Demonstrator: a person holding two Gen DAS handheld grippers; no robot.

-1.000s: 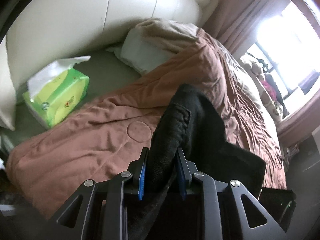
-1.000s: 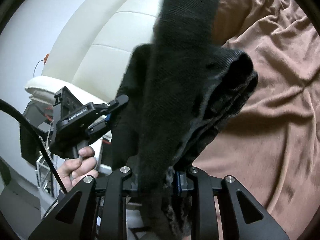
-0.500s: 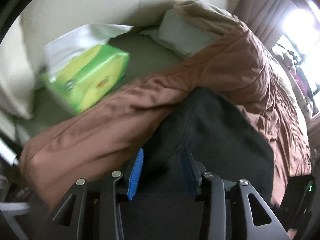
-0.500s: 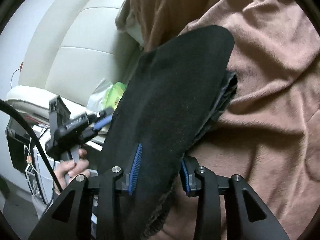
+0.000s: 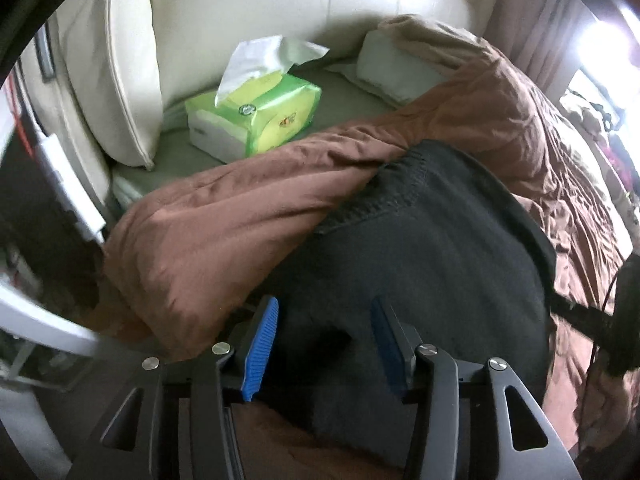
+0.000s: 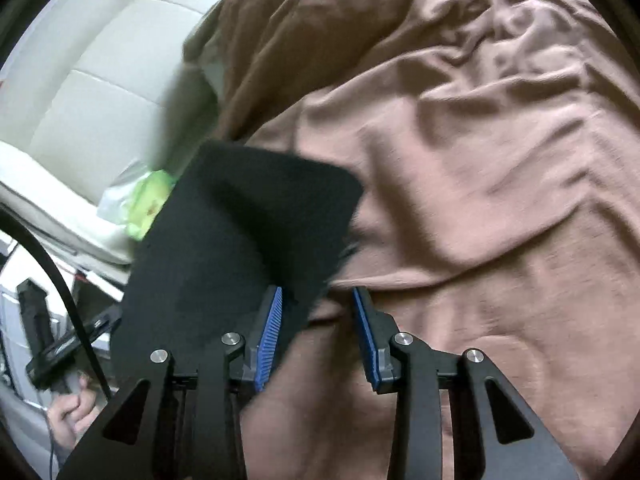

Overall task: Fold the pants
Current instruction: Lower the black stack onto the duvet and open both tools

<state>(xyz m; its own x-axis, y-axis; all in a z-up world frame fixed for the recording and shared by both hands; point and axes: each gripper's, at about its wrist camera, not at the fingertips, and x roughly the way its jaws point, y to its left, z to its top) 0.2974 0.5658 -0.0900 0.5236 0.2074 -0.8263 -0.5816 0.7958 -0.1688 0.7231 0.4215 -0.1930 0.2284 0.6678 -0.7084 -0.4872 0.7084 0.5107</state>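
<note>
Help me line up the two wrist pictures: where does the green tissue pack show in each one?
Left wrist view: the green tissue pack sits upper centre-left, on the grey-green sheet by the cream headboard.
Right wrist view: only a blurred green patch at middle left, partly hidden behind the black pants.
Shared landmark: the brown blanket under the pants.

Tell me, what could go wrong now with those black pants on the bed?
1. The pants lie on a lumpy brown blanket, so the fold may slump.
2. The open left claw still straddles the cloth and may drag it when pulled away.
3. The right claw has one pad beside the pants' edge.
</note>
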